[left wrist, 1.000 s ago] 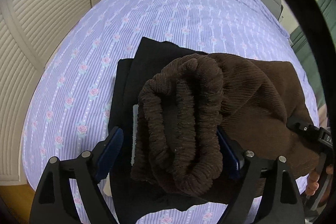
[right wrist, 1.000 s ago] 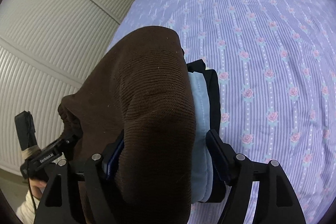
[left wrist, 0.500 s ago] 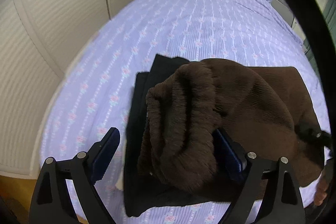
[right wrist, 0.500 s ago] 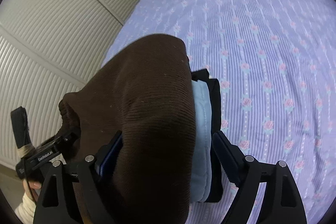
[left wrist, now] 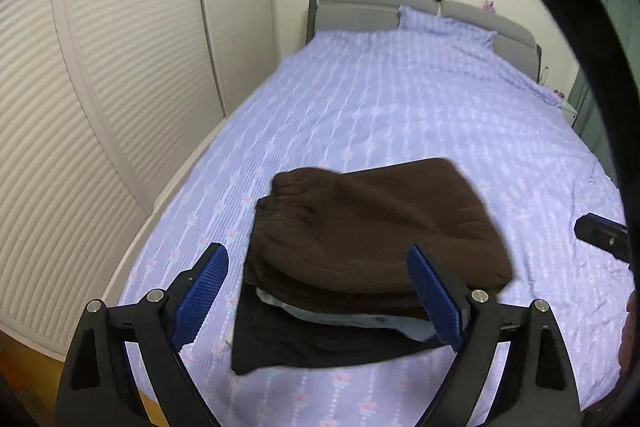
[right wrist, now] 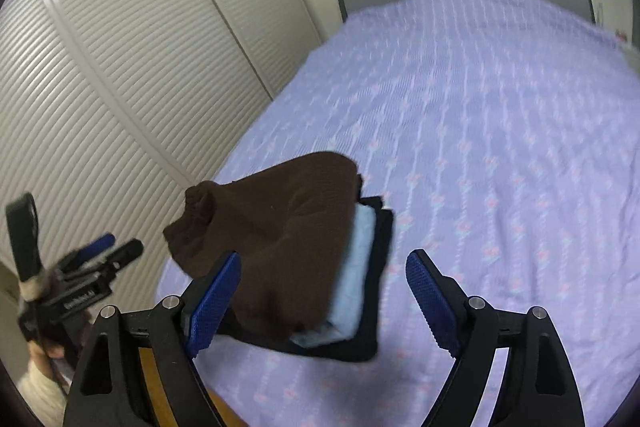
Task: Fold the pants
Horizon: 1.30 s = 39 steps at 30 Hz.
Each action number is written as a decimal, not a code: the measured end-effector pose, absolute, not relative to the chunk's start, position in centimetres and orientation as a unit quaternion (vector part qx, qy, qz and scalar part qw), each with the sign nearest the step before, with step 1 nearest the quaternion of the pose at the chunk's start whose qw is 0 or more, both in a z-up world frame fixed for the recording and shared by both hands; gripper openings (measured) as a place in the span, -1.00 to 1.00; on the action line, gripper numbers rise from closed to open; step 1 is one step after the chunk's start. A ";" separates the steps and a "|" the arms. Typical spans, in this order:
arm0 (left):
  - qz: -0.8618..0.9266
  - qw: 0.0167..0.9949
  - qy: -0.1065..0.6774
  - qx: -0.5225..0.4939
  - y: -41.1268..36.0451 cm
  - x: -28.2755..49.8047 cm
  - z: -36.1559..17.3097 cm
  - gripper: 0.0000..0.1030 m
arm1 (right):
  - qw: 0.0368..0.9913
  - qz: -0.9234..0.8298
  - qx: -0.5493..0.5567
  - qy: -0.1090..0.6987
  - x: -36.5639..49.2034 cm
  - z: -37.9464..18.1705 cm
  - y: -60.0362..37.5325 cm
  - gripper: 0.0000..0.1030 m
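The folded brown pants (left wrist: pixel 372 227) lie on top of a stack: a light blue garment (left wrist: pixel 340 315) under them and a black one (left wrist: pixel 320 343) at the bottom, near the foot of the bed. The stack also shows in the right wrist view, with the brown pants (right wrist: pixel 280 247) over the light blue garment (right wrist: pixel 356 279) and the black one (right wrist: pixel 372 307). My left gripper (left wrist: pixel 320 299) is open and empty, just short of the stack. My right gripper (right wrist: pixel 324 301) is open and empty, also short of it.
The bed (left wrist: pixel 420 99) has a lilac flowered sheet, a pillow (left wrist: pixel 444 23) and a grey headboard (left wrist: pixel 352 7). White louvred wardrobe doors (left wrist: pixel 80 107) stand along the left. The left gripper (right wrist: pixel 80 279) shows in the right wrist view.
Both grippers have let go of the brown pants and drawn back and up. The pants now rest on the stack.
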<state>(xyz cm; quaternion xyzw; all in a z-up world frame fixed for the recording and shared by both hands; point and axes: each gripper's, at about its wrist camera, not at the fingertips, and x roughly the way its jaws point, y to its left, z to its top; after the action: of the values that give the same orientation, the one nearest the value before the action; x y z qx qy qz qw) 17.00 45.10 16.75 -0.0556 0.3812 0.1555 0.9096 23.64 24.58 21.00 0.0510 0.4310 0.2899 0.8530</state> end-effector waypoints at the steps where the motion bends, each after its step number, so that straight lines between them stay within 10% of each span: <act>1: 0.154 0.912 0.375 -0.051 44.0 16.6 17.3 0.79 | 0.856 0.291 0.045 0.425 23.0 21.6 23.6 0.68; 19: 0.143 0.937 0.316 -0.027 16.8 10.3 11.8 1.00 | 0.890 0.236 -0.017 0.390 13.6 16.9 -1.4 0.86; 39: 0.089 0.960 0.264 -0.024 6.7 2.3 2.3 1.00 | 0.942 0.144 0.018 0.302 3.4 7.3 -14.2 0.86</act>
<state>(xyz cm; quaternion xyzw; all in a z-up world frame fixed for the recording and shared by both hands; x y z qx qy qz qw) 2.26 6.69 2.26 -0.0245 0.2644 0.0892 0.9600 3.37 -14.17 7.28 0.0184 0.3024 0.1441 0.9421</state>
